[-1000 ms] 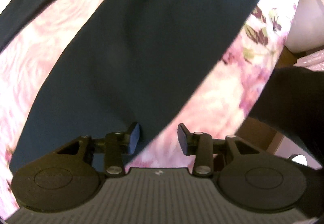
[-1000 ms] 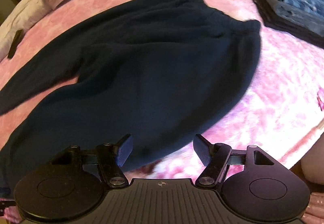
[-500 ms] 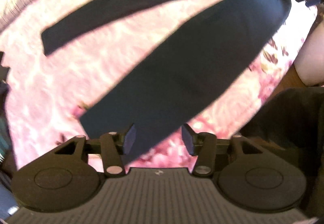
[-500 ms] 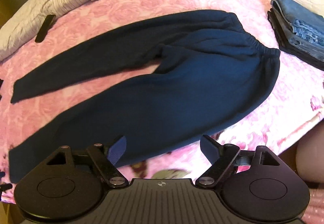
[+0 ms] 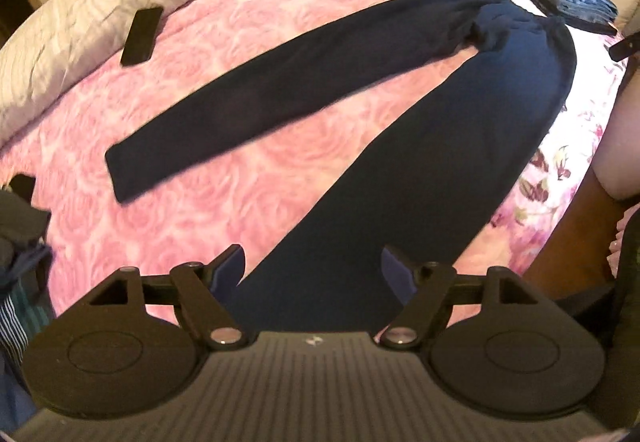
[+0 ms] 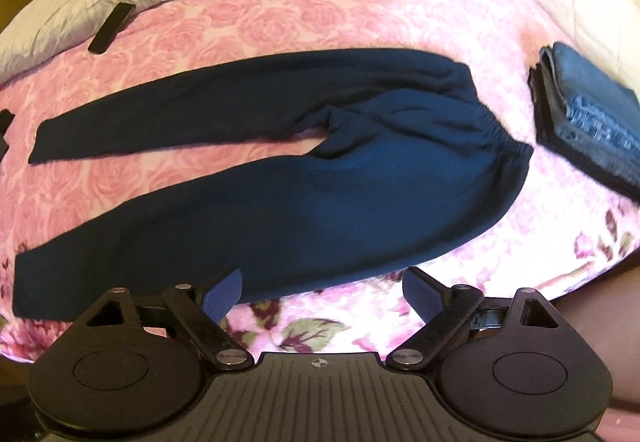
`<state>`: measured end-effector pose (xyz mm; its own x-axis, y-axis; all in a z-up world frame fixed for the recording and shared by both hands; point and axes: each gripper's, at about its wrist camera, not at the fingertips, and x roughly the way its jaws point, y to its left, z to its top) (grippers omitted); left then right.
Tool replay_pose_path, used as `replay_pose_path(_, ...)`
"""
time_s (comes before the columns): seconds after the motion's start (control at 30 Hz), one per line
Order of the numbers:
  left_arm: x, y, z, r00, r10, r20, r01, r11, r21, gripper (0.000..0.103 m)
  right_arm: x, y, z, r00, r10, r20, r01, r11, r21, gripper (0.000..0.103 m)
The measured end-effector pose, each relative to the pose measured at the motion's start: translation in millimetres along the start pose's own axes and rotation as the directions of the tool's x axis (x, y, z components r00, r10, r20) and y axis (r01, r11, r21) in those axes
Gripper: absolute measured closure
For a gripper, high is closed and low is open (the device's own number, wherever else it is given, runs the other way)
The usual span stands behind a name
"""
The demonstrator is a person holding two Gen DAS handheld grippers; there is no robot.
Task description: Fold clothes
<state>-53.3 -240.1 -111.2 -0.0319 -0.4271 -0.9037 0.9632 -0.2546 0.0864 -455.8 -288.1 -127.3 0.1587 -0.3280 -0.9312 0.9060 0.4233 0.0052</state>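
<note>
Navy fleece sweatpants point(image 6: 320, 194) lie spread flat on a bed covered with a pink rose-patterned bedspread point(image 6: 304, 18), the two legs splayed apart in a narrow V with a strip of pink showing between them. The elastic waistband point(image 6: 500, 130) sits toward the bedspread's right side, and the nearer leg runs along the near edge of the bed, its cuff close to the near left corner. The farther leg point(image 5: 288, 82) reaches toward the bed's left side and ends well short of the edge.

Beyond the waistband, near the right edge, sits a folded stack of dark and blue denim clothes point(image 6: 588, 122), apart from the sweatpants. A flat black rectangular phone-like object point(image 5: 142, 36) lies near the far left of the bedspread, by a pale quilted pillow point(image 5: 80, 10). A loose heap of striped and dark garments point(image 5: 20, 242) shows at the left edge of the left wrist view.

The left gripper point(image 5: 312, 266) hovers over the nearer leg with its blue-padded fingers spread wide, nothing between them. The right gripper point(image 6: 324, 288) hangs above the near edge of the bedspread, just below the hip of the sweatpants, its fingers likewise wide apart and holding nothing.
</note>
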Motion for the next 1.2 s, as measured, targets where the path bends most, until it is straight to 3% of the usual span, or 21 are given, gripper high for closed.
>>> replay_pose_path(0.4, -11, -34, 26, 1.000, 0.007, 0.019, -0.009, 0.993, 0.116, 0.029, -13, -6, -21, 1.000, 0.008, 0.015, -0.008, 1.000, 0.004, 0.013)
replay_pose_path(1.2, -16, -37, 15, 0.999, 0.035, -0.022, -0.032, 0.993, 0.110, 0.028, -5, -5, -25, 0.999, 0.030, -0.011, -0.030, 0.999, -0.034, 0.013)
